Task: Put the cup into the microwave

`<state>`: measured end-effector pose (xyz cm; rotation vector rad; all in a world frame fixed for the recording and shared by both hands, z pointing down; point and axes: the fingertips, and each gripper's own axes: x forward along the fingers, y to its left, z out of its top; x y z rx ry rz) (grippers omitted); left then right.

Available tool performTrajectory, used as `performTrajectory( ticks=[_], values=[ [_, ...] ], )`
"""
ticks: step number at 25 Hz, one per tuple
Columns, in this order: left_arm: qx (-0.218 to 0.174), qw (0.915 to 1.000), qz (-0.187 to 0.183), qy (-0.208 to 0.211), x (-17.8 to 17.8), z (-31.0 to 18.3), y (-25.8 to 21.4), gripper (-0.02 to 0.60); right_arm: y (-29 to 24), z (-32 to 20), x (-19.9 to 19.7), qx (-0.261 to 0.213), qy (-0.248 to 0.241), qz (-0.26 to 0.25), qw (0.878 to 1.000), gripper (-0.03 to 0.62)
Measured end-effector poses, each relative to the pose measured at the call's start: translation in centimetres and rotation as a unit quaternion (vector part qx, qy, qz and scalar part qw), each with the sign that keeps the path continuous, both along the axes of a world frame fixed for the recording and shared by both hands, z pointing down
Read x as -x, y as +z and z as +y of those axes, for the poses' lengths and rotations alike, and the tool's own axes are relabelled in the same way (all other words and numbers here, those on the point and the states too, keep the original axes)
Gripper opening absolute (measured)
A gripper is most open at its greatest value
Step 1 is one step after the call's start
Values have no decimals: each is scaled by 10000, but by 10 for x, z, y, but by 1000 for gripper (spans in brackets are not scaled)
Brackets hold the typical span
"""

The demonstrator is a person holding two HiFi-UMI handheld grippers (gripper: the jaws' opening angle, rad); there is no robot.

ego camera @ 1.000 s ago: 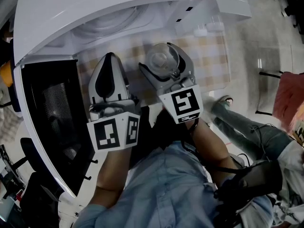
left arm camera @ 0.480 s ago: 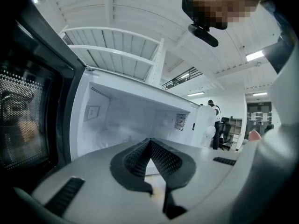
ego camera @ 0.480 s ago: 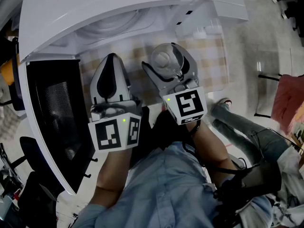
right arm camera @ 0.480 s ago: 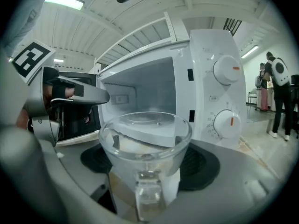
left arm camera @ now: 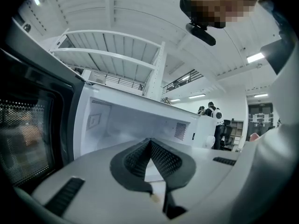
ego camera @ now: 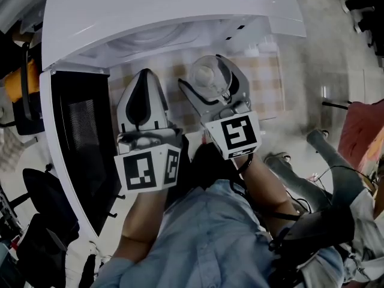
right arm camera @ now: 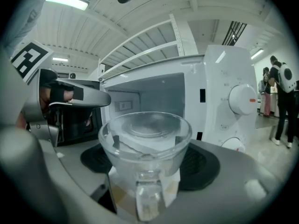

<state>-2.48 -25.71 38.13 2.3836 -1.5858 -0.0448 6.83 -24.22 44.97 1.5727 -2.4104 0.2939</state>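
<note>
A clear glass cup (ego camera: 207, 75) (right arm camera: 145, 134) sits between the jaws of my right gripper (ego camera: 210, 65) (right arm camera: 149, 162), which is shut on it, handle toward the camera. The white microwave (ego camera: 168, 11) stands just ahead. Its black door (ego camera: 78, 137) (left arm camera: 28, 134) is swung open to the left and its white cavity (right arm camera: 149, 97) (left arm camera: 135, 125) has nothing inside. My left gripper (ego camera: 143, 74) (left arm camera: 149, 141) hovers beside the right one in front of the cavity. Its jaws are shut with nothing in them.
The microwave's control panel with a round knob (right arm camera: 240, 99) is right of the cavity. A checkered tablecloth (ego camera: 267, 71) lies under the microwave. People stand at the far right (right arm camera: 280, 92). Dark chairs (ego camera: 36, 197) are at the left, and a red seat (ego camera: 366, 119) at the right.
Both grippers have risen a little in front of the open microwave, the cup still held in the right one. The head view has shifted and shows more of the microwave's top.
</note>
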Motion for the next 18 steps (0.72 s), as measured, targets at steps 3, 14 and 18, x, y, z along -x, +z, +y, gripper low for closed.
performTrajectory(
  ticks=[3,14,18],
  values=[
    [-19,10000,21,3,2,0,-4,6,-5,-3,7,-23,-65,17,10000,380],
    [-80,9999,11,-79,12,-2,-22,6,-28,-12,19,-60,-197,82,9998,380],
    [-82,9999,-4,-89,16,-2,-31,6,-36,-17,26,-73,-236,68,9997,380]
  ],
)
